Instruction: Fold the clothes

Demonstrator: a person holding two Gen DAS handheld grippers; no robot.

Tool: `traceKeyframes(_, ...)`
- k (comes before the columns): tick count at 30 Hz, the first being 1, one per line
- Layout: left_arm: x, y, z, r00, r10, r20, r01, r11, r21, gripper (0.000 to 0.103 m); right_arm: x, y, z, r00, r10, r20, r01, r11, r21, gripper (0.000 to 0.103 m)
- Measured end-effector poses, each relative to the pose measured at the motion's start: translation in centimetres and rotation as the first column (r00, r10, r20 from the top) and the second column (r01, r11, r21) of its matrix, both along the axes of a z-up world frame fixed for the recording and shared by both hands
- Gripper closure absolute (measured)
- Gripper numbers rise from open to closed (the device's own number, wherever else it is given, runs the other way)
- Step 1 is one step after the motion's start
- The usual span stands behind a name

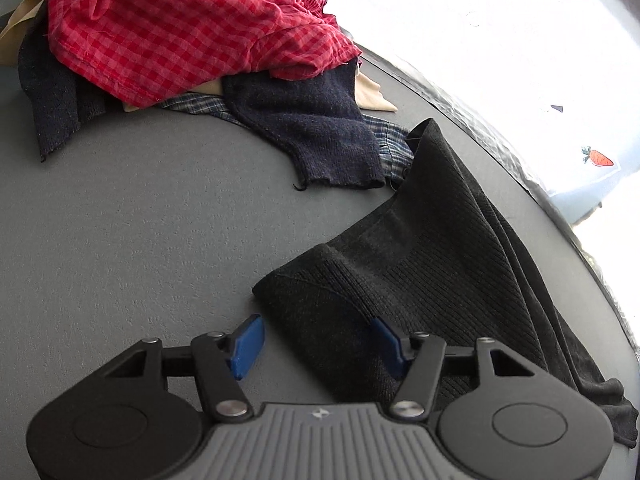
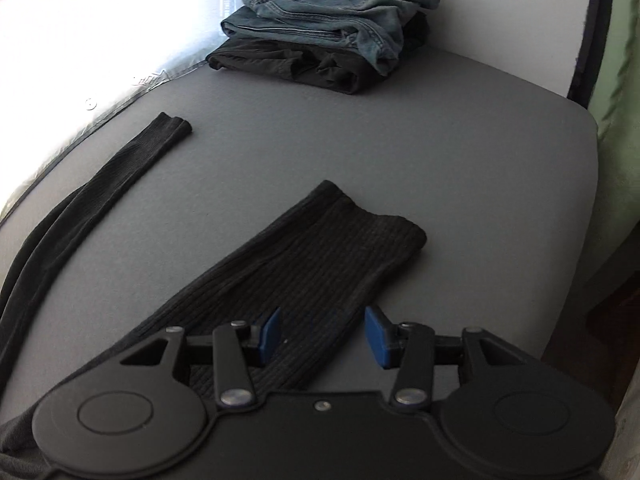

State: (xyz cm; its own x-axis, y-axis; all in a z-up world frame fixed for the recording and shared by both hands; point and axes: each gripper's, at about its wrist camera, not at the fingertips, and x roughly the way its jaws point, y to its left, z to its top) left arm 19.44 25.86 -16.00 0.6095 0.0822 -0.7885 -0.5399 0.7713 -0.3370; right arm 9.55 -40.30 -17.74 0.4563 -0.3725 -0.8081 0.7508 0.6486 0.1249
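Note:
A black ribbed knit sweater point(image 1: 420, 264) lies on the grey table point(image 1: 140, 220). In the left wrist view my left gripper point(image 1: 320, 344) is open, its blue pads straddling the sweater's near corner just above the cloth. In the right wrist view my right gripper point(image 2: 324, 334) is open over one black sleeve point(image 2: 320, 264), which lies flat and points away. The other sleeve point(image 2: 120, 176) stretches along the left, near the table edge.
A heap of unfolded clothes sits at the far left: a red checked shirt point(image 1: 180, 28), a navy knit point(image 1: 312, 132), a blue plaid piece point(image 1: 384, 136). A folded stack, jeans point(image 2: 332, 4) on a black garment point(image 2: 288, 64), sits at the far end. The table edge point(image 2: 576, 168) runs close on the right.

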Motion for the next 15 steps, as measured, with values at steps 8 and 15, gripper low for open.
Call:
traceKeyframes(8, 0.1, -1.5, -0.1, 0.998, 0.068, 0.004, -0.068, 0.995, 0.07, 0.088, -0.2, -4.7, -1.3, 0.995, -0.091, 0.039, 0.088, 0.993, 0.075, 0.064)
traceKeyframes(15, 0.1, -1.6, 1.4, 0.993, 0.112, 0.044, -0.116, 0.99, 0.086, 0.099, 2.1, -4.8, 0.8, 0.998, 0.063, 0.018, -0.063, 0.998, -0.028, 0.1)
